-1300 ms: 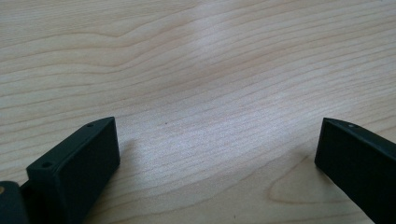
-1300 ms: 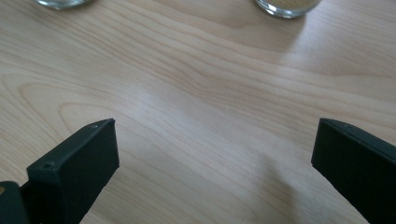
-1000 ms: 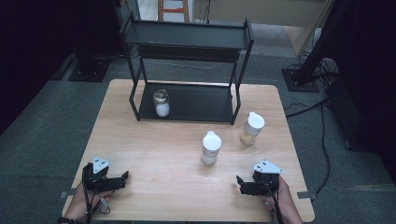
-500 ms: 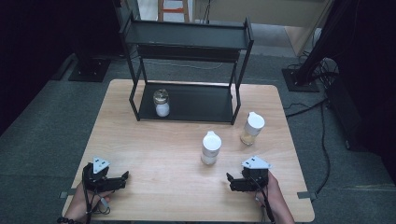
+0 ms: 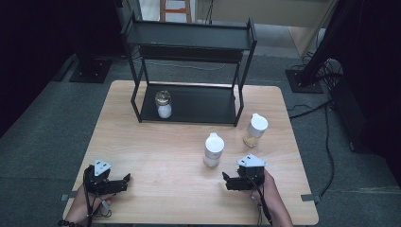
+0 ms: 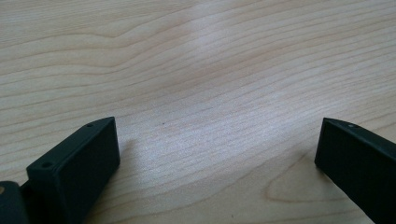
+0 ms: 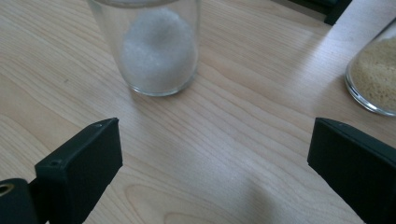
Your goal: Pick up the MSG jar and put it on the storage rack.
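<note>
One clear glass jar with a white lid, holding white granules, stands near the right gripper, jaws wide, empty.

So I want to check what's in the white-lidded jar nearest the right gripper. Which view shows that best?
The right gripper view: the jar stands close ahead of the open jaws, with white grains plain through the glass, though its lid is cut off. The high view shows the whole jar, small, by the right gripper.
</note>
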A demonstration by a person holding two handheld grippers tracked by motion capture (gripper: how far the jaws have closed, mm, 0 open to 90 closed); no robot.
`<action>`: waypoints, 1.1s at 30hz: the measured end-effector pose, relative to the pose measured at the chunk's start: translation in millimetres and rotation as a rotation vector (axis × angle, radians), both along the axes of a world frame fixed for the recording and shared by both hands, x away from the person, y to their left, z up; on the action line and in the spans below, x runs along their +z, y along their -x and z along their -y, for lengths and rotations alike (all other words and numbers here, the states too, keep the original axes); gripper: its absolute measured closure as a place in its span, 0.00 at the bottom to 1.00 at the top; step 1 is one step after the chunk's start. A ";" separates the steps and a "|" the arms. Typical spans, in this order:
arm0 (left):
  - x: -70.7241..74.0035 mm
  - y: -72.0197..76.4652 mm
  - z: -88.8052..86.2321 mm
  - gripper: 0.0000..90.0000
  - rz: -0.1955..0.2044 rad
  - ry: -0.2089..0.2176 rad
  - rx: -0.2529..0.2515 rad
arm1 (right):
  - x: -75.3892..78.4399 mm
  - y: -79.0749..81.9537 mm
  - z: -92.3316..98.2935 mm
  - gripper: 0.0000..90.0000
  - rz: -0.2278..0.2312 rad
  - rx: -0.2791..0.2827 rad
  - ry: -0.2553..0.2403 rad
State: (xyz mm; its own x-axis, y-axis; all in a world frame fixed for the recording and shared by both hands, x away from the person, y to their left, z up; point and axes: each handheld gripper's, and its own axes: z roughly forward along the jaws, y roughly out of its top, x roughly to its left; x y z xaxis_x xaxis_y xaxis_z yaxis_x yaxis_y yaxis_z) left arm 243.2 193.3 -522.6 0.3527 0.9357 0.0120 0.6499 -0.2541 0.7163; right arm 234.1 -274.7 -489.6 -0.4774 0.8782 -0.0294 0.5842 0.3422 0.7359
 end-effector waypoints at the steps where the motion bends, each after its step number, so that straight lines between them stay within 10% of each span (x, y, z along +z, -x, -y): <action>1: 0.0 0.0 0.0 0.00 0.000 0.000 0.000 | 0.4 -0.6 -1.0 0.03 -0.002 0.002 0.001; 33: 0.0 0.0 0.1 0.00 0.000 0.000 -0.005 | 21.0 -30.9 -39.7 0.07 0.013 0.036 -0.025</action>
